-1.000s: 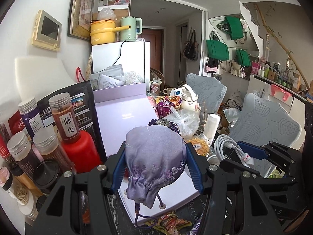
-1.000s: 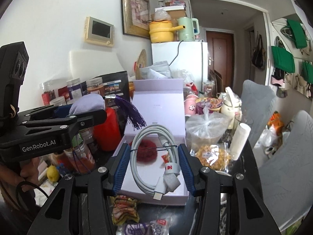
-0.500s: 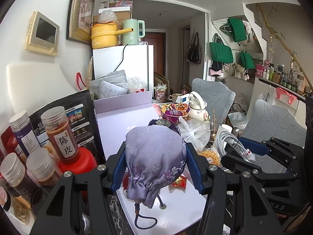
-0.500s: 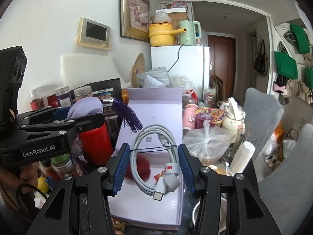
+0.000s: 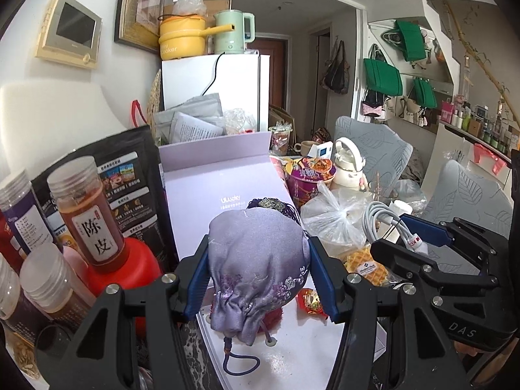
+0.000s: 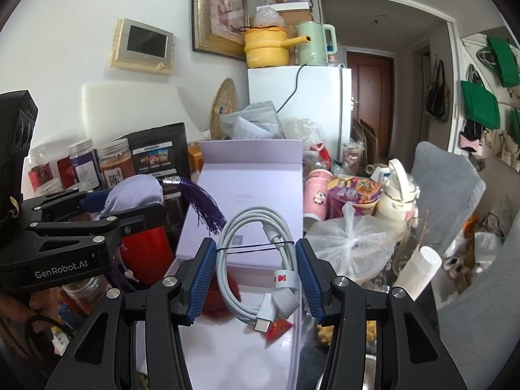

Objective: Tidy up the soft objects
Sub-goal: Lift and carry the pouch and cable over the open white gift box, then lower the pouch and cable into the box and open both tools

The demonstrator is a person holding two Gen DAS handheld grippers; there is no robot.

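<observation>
The left gripper (image 5: 260, 276) is clamped on a lilac embroidered drawstring pouch (image 5: 256, 266), the right gripper (image 6: 256, 279) on a coiled white charging cable (image 6: 256, 260). Both hang over the open lavender cardboard box (image 5: 221, 182), probably for dropping inside, where a red fuzzy ball (image 6: 217, 295) and a red sweet wrapper (image 5: 312, 300) lie.

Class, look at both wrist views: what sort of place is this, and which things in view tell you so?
Most likely a lived-in home, a crowded dining or kitchen corner. A small white fridge carries a yellow cooker pot and green kettle, jars and snacks crowd the table, and green bags hang by the wall.
</observation>
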